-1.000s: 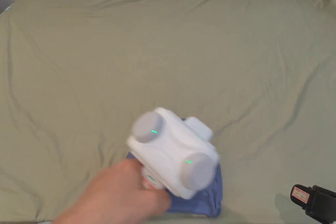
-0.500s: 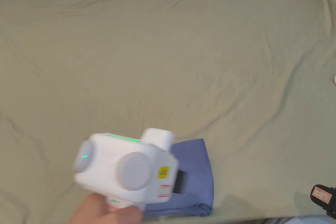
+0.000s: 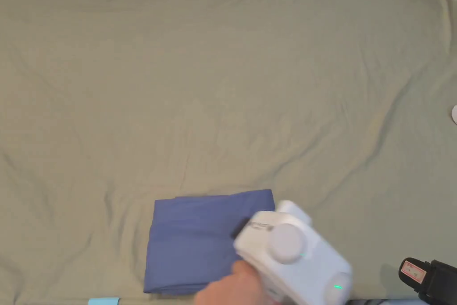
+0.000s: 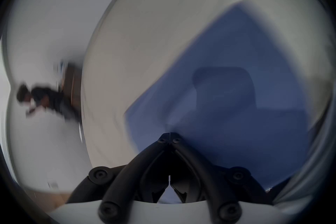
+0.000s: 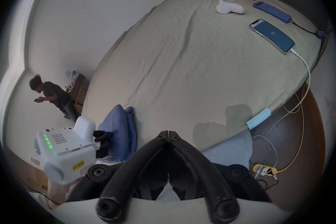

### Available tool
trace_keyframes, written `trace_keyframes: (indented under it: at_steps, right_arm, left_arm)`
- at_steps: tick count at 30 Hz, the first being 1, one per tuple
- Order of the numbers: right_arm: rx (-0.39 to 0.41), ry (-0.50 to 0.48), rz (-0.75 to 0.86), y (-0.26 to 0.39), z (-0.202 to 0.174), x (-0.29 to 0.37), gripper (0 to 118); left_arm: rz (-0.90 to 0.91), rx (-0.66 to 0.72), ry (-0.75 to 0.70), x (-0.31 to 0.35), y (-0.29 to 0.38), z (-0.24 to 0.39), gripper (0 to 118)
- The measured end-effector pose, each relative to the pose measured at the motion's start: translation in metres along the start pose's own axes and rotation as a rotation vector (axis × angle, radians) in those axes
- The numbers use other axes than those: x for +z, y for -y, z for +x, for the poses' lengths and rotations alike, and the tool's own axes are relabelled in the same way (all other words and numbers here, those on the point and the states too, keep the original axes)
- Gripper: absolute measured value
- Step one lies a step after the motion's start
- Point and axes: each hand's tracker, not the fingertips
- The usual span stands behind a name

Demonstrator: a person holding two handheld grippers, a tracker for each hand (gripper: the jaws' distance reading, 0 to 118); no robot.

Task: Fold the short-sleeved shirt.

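Your folded blue short-sleeved shirt lies as a flat rectangle at the near edge of the olive-green bed sheet. Your left claw is clenched with nothing between its jaws, poised over the shirt's right edge. Your right claw is also clenched on nothing, off to the right.

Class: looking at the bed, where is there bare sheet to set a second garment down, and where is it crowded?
Free: the wide bed sheet beyond and left of the folded blue shirt. Crowded: the near edge around the shirt, with the left gripper; and the far right side with two phones and a white object.
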Motion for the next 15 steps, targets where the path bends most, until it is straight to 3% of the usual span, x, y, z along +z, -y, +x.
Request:
trace_keyframes:
  at_steps: [4, 7, 9, 11, 15]
  right_arm:
    - [-0.017, 0.029, 0.007, 0.0, 0.002, 0.012, 0]
    - [-0.002, 0.029, 0.011, -0.001, -0.003, 0.013, 0]
    - [0.039, -0.032, 0.0, -0.004, -0.016, 0.004, 0]
    - [0.102, -0.11, -0.048, -0.008, -0.038, -0.015, 0]
    - [0.198, -0.327, -0.188, -0.011, -0.087, -0.072, 0]
  left_arm:
    - [0.142, 0.151, 0.422, 0.019, -0.031, 0.011, 0]
    - [0.232, 0.317, 0.625, 0.024, -0.02, -0.03, 0]
    - [0.25, 0.487, 0.738, 0.012, 0.008, -0.074, 0]
    - [0.255, 0.639, 0.816, -0.005, 0.055, -0.125, 0]
    - [0.234, 0.834, 0.766, -0.042, 0.146, -0.21, 0]
